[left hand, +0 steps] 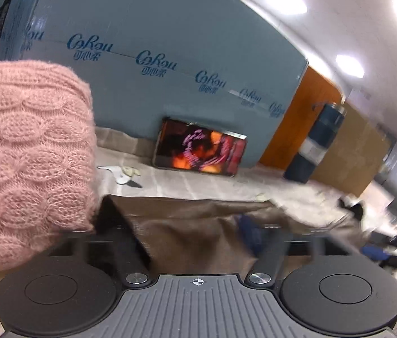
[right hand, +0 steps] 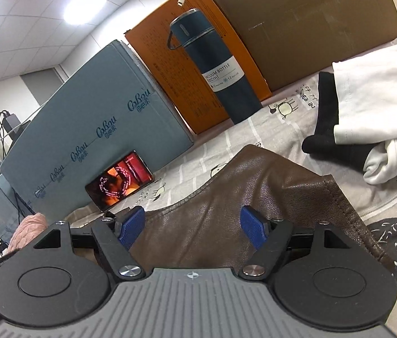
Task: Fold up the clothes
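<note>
A brown leather-look garment (right hand: 254, 186) lies on the printed bed sheet (right hand: 254, 129). My right gripper (right hand: 192, 225) hovers low over its near part. Its blue pads (right hand: 132, 225) stand wide apart, pressing on nothing, so it is open. In the blurred left wrist view the same brown garment (left hand: 198, 225) fills the gap between the fingers of my left gripper (left hand: 184, 222). Cloth and blur hide the pads, so whether they press on it is unclear. A pink knitted sleeve (left hand: 24, 155) covers the left side of that view.
A blue-grey carton (right hand: 94, 118), an orange box (right hand: 170, 64) and a brown cardboard box (right hand: 311, 28) line the back. A lit phone (right hand: 119, 181) leans on the carton. A dark blue vacuum bottle (right hand: 215, 67) stands by the orange box. White (right hand: 381, 98) and black (right hand: 325, 121) clothes lie right.
</note>
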Motion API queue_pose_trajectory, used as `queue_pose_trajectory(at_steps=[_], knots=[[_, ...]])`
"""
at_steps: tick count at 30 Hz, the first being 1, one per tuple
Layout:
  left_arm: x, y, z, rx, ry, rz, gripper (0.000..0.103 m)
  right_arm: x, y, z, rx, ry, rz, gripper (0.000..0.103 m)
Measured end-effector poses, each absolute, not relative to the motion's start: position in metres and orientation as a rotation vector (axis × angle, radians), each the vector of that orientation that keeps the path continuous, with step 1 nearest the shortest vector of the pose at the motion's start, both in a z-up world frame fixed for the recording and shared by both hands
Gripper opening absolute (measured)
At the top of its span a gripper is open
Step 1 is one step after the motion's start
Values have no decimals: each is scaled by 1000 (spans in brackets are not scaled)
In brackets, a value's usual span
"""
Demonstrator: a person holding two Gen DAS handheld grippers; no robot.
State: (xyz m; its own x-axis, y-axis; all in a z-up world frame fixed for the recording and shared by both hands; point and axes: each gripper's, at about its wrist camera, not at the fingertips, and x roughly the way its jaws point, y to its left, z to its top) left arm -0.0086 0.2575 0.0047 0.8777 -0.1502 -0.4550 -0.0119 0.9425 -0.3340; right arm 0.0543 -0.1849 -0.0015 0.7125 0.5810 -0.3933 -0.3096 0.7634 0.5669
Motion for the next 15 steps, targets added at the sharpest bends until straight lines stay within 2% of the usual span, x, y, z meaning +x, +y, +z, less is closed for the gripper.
queue_pose_trajectory(at_steps=[1, 2, 8, 15], knots=[[-8, 255, 3, -304, 504, -61, 18, 55, -185, -2, 494, 595, 517, 73], [-8, 253, 2, -290, 503, -60, 8, 55, -185, -3, 494, 597, 516, 73], [-39, 236, 28, -220, 360, -120, 4, 55, -186, -5, 503, 600, 518, 74], [-117, 196, 62, -197, 177, -273, 2, 51, -196, -3, 572, 567, 529, 74]])
